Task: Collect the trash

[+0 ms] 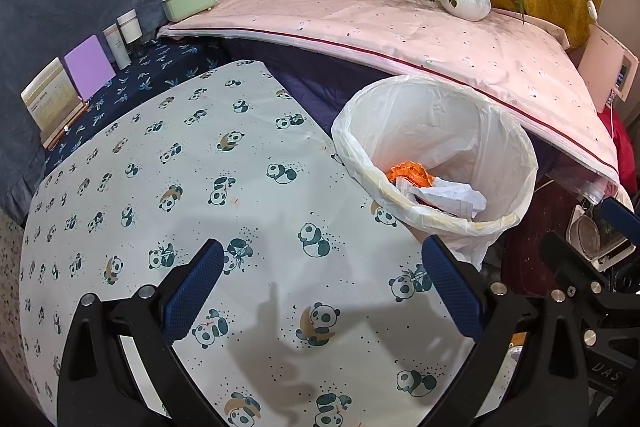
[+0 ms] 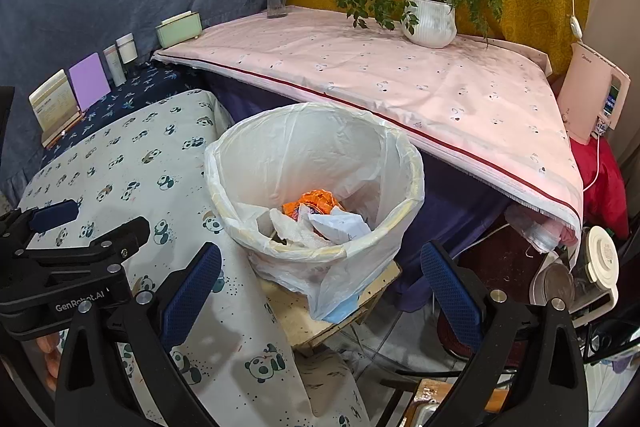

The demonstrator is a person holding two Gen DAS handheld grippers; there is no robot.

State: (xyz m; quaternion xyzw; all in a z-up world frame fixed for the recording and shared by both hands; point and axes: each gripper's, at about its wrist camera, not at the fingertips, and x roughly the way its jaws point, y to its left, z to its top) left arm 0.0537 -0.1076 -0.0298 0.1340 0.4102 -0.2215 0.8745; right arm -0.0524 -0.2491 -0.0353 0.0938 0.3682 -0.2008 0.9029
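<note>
Both tongs, left (image 1: 322, 293) and right (image 2: 320, 295), spread and empty. Trash (image 2: 320, 215) lies in the lined bin (image 2: 224, 187), frame centre, beside the panda-cloth tabletop (image 1: 160, 187). No loose trash visible; scan the tabletop before reaching.

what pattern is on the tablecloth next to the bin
Small pandas on a pale cloth, clearest in the left wrist view.

Left gripper (image 1: 322, 291) and right gripper (image 2: 320, 291) side by side, blue-padded fingers (image 2: 192, 291) spread wide, nothing held.
</note>
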